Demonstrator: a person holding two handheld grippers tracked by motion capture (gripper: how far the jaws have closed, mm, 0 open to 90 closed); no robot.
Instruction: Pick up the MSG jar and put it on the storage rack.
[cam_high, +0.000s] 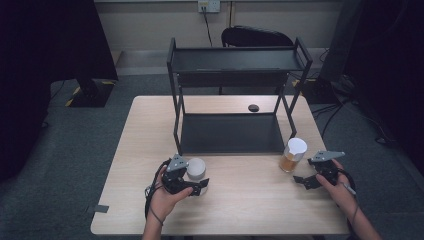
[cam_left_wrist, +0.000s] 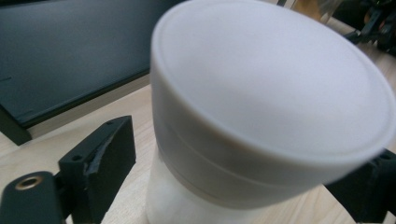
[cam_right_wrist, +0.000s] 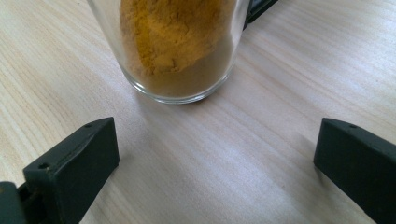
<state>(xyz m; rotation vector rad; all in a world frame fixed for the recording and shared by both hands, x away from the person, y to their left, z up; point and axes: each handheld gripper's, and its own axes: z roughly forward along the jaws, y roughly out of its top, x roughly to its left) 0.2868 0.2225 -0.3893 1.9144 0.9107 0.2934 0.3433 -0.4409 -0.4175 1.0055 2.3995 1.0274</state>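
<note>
A: Light wooden table (cam_high: 250, 200), a black two-tier metal shelf rack (cam_high: 235, 100) standing at its far middle. A small black round disc (cam_high: 253, 107) lies on the table just behind the rack's lower tier.

B: Left side?

A: The left gripper (cam_high: 196, 186) sits at the near left, held in the person's left hand (cam_high: 165, 197). A white opaque jar with a white lid (cam_high: 196, 170) stands upright between its jaws. In the left gripper view the jar (cam_left_wrist: 261, 116) sits between the jaws — whether they press its sides or just flank it cannot be told.

B: Right side?

A: The right gripper (cam_high: 302, 181) is at the near right, its jaws spread wide apart, nothing between them. A clear glass jar of orange-brown powder with a white lid (cam_high: 292, 155) stands upright just beyond the fingertips, near the rack's right front leg — apart from the jaws, as the right gripper view shows at the jar's base (cam_right_wrist: 177, 51).
</note>
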